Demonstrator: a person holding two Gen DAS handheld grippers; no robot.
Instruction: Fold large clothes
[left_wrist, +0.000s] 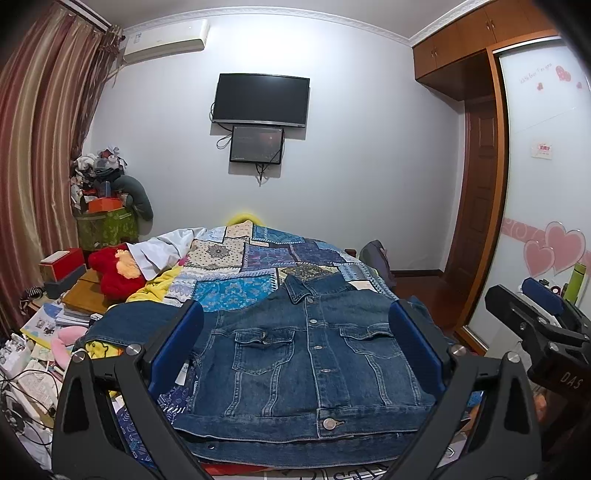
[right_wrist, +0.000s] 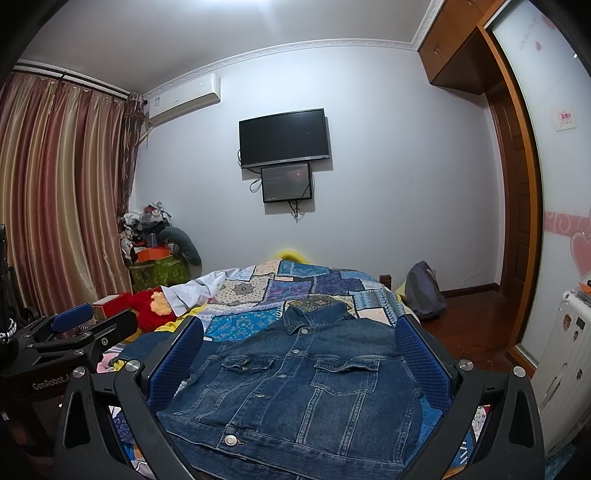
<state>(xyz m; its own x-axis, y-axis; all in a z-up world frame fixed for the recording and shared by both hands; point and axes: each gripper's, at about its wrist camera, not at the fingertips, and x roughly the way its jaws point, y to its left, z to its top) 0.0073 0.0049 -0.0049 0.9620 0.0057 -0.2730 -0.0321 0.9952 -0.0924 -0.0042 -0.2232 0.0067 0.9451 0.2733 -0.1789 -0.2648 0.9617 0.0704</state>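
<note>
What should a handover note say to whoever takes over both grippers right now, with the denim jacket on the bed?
Left gripper: open, holding nothing.
Right gripper: open, holding nothing.
Denim jacket: lies front up and buttoned on the patchwork quilt, collar toward the far wall, one sleeve spread to the left.
Done: jacket laid flat.
Left: apparently the whole fold; no fold shows yet.

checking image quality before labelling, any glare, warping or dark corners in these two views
Left wrist view: strong fisheye bend in the curtain, black corners, denim jacket sharp. Right wrist view: same warping, bright ceiling glare at top centre, jacket evenly lit.
</note>
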